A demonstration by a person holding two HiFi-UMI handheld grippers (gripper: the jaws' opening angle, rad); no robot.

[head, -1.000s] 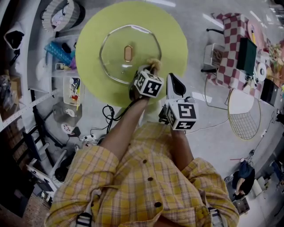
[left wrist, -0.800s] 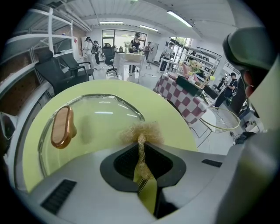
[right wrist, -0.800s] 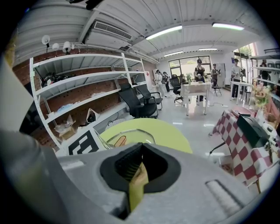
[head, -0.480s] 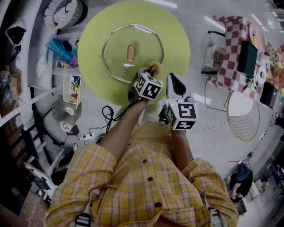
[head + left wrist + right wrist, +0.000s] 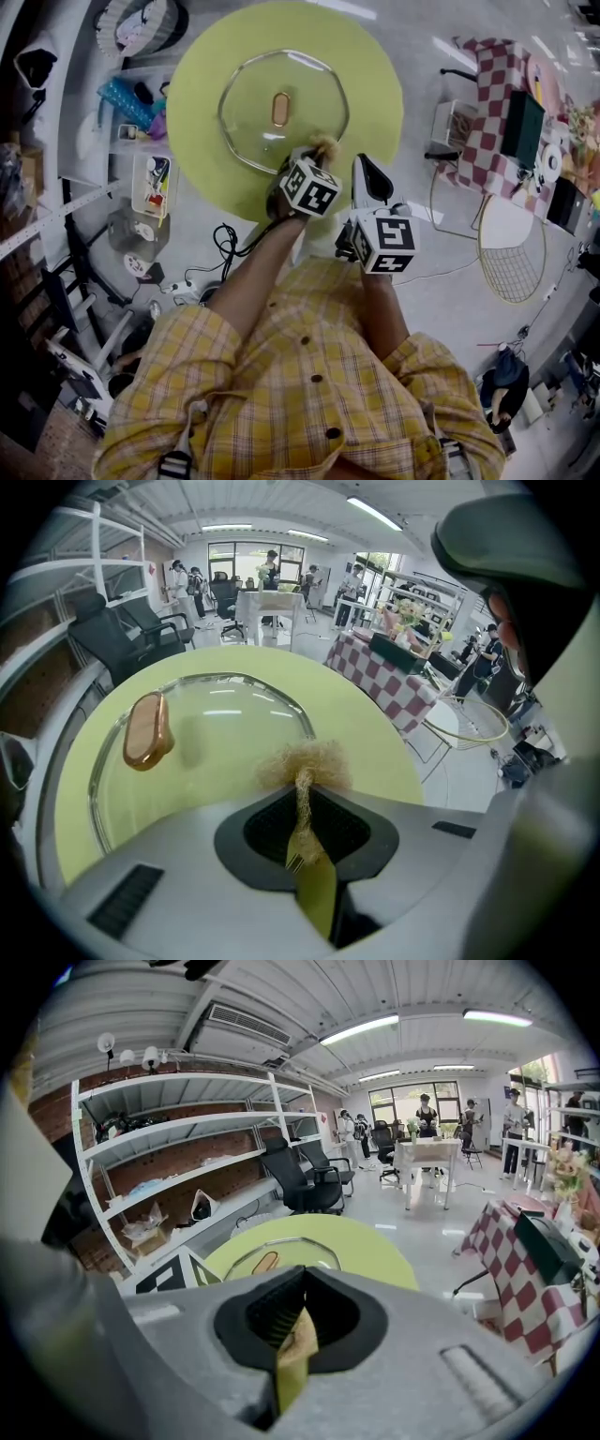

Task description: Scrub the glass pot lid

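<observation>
The glass pot lid [image 5: 267,122] with its amber handle [image 5: 279,110] lies flat on a round yellow-green table [image 5: 375,75]. My left gripper [image 5: 319,157] is shut on a tan fibrous scrubber [image 5: 326,145], whose tuft rests at the lid's near-right rim. In the left gripper view the scrubber [image 5: 305,761] sticks out past the left gripper [image 5: 302,789] onto the lid [image 5: 216,728], right of the handle [image 5: 147,731]. My right gripper [image 5: 370,180] hangs shut and holds nothing, off the table's near edge; its view shows the right gripper [image 5: 301,1277] with the lid [image 5: 281,1255] beyond.
White shelves with clutter [image 5: 141,178] stand left of the table, and cables [image 5: 230,246] lie on the floor below it. A checkered table [image 5: 492,103] and a round wire frame [image 5: 514,248] are at the right. People and office chairs [image 5: 141,635] are farther back.
The left gripper and scrubber have shifted slightly toward me at the lid's near-right rim. The right gripper has stayed where it was.
</observation>
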